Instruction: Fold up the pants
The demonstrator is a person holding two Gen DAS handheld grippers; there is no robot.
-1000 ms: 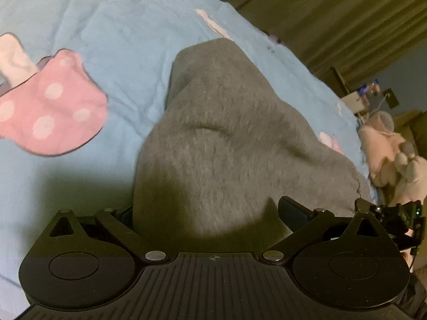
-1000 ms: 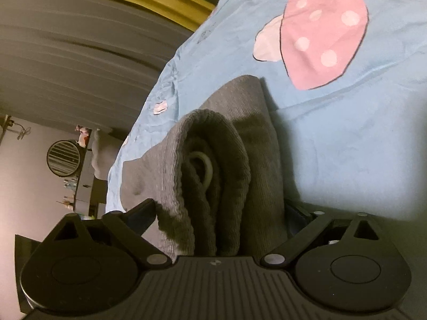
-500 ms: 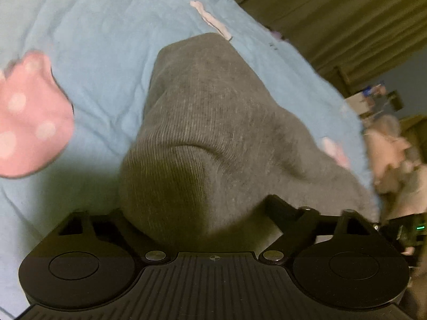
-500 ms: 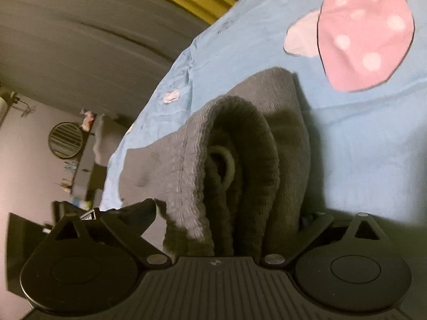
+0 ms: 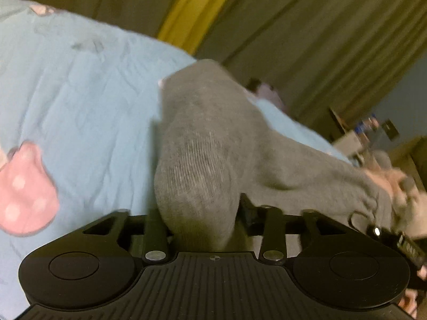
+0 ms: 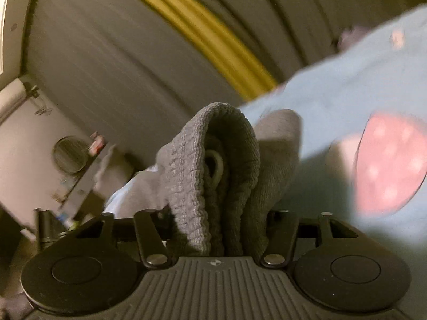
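Closing tongs (image 5: 198, 213) around gray pants (image 5: 210, 133)

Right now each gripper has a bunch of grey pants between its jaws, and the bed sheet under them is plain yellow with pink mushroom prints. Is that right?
Not quite. The sheet is light blue, as the left wrist view shows. The rest holds: the pants are bunched in both closing grippers.

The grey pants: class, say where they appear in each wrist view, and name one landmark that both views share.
Left wrist view: the grey pants fill the centre, a bunched fold running down between the left tongs, which are closing on it.
Right wrist view: the pants stand at centre, ribbed waistband edge up, between the closing right tongs.
Shared landmark: the pink spotted mushroom print on the blue bedsheet.
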